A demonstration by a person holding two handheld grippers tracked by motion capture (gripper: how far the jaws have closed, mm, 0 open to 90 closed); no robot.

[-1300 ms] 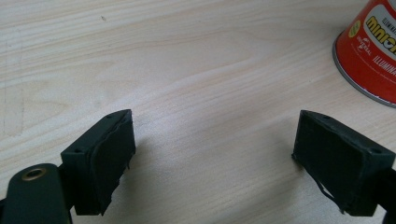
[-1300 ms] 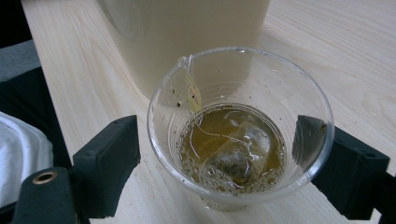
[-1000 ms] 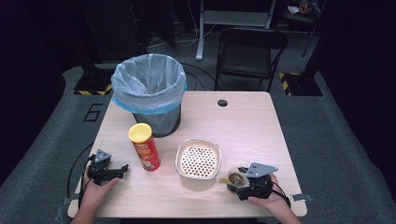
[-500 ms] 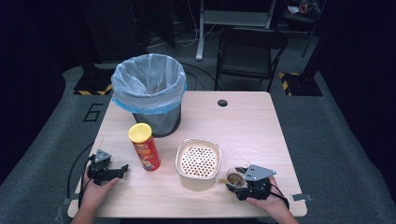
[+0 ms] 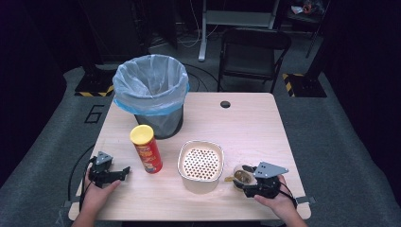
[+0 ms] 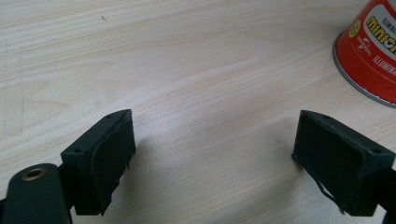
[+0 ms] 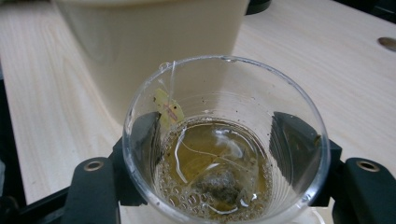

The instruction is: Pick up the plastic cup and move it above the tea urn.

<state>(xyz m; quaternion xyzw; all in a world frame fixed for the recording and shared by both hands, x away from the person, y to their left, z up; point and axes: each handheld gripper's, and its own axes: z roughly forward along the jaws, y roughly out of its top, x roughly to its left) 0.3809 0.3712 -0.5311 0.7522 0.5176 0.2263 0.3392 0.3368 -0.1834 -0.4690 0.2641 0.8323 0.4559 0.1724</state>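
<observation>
Cup point(image 7: 224, 140): a clear plastic cup holding tea and a teabag, standing at the table's near right edge, just beside the strainer bowl; in the high view it is sitting at point(image 5: 243, 176).
Right gripper point(image 5: 253, 182): its jaws have just been closing and are now bracketing the cup, one on each side; they look to be touching the wall, though a firm squeeze is hard to confirm through the plastic.
Progress: the grab is nearly finished; the cup is not yet lifted, and the liquid and teabag are all inside, so emptying is likely what is left.
Left gripper point(image 6: 215, 154): jaws spread wide over bare wood, pinching nothing, resting at the near left.
Strainer bowl point(image 5: 200, 163): a cream bowl with a perforated insert, nothing visible in it, in the middle.
Can point(image 5: 146, 148): a red chip can with a yellow lid, upright, left of the bowl.
Bin point(image 5: 150, 92): lined with a bag, standing behind the can.
Obstacles: the bowl's wall is crowding the cup, so tilting needs care.
</observation>
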